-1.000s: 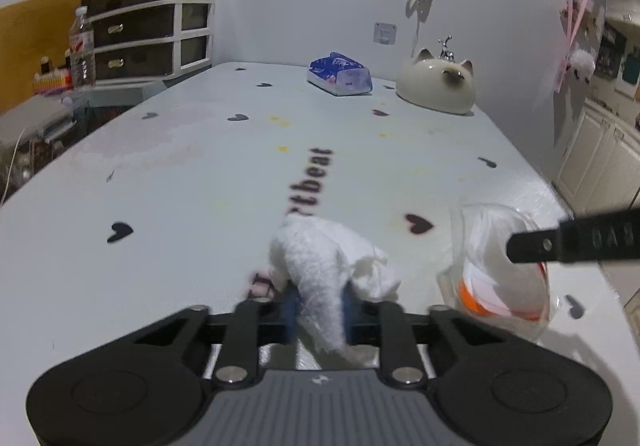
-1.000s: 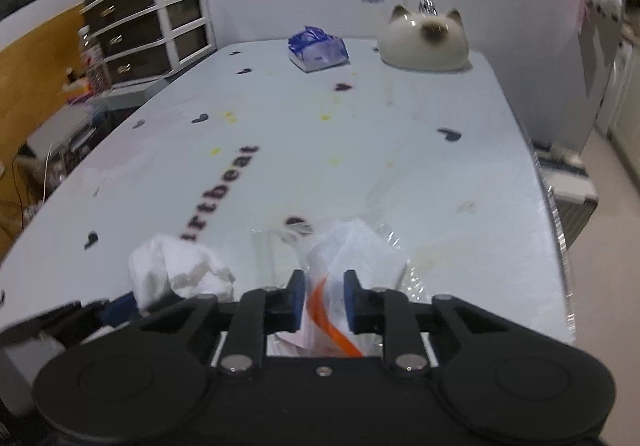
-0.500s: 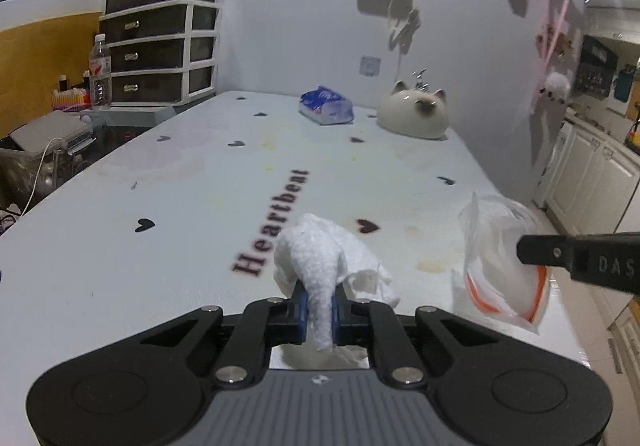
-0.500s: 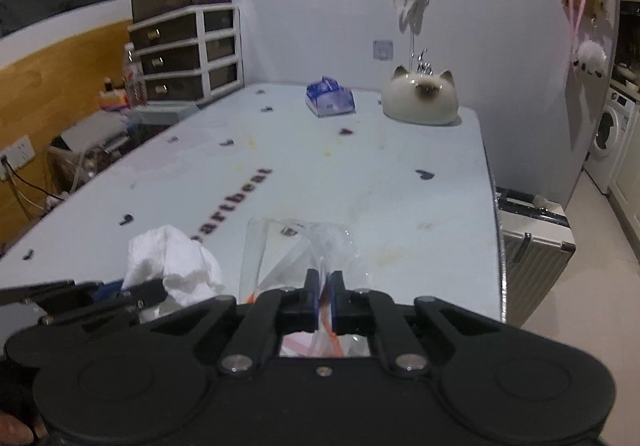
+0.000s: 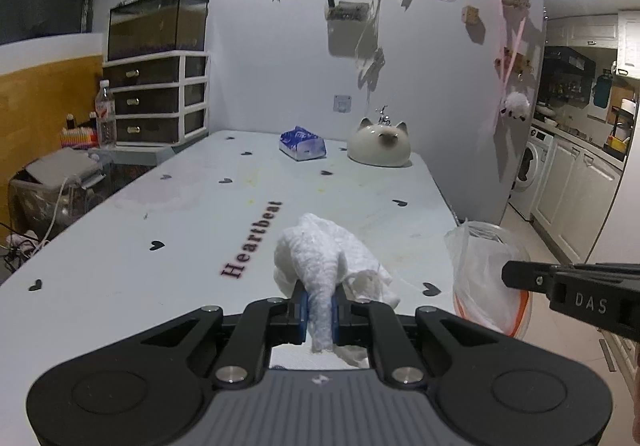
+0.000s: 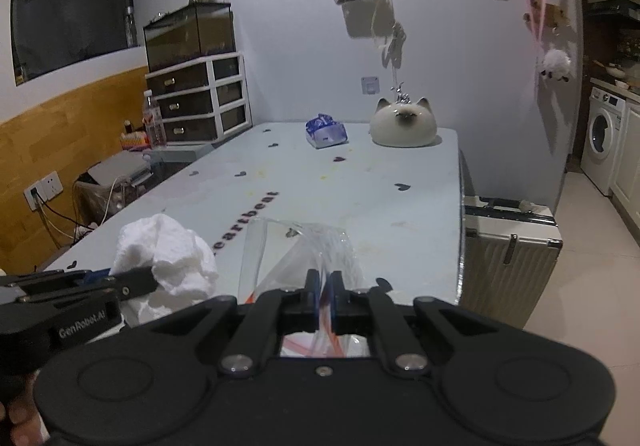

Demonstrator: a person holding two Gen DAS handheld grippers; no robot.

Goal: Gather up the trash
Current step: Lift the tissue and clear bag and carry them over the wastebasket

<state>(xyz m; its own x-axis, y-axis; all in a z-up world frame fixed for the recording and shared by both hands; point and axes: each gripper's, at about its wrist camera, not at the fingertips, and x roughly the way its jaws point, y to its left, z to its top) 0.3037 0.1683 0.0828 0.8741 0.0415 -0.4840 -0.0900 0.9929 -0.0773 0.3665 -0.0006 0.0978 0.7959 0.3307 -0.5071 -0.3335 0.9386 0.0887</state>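
The left gripper (image 5: 319, 312) has its jaws clamped on a crumpled white tissue (image 5: 320, 262), held above the table (image 5: 120, 246) near its front edge, over the "Heartbeat" lettering (image 5: 252, 240). The right gripper (image 6: 325, 296) has its jaws, which have just been closing, clamped on the edge of a clear plastic bag (image 6: 296, 246) with an orange strip, held just to the right of the tissue near the table's right edge. Farther back on the table lie a blue packet (image 5: 303, 143) and a white cat figure (image 5: 379, 146), with a suitcase (image 6: 508, 242) on the floor beside the table.
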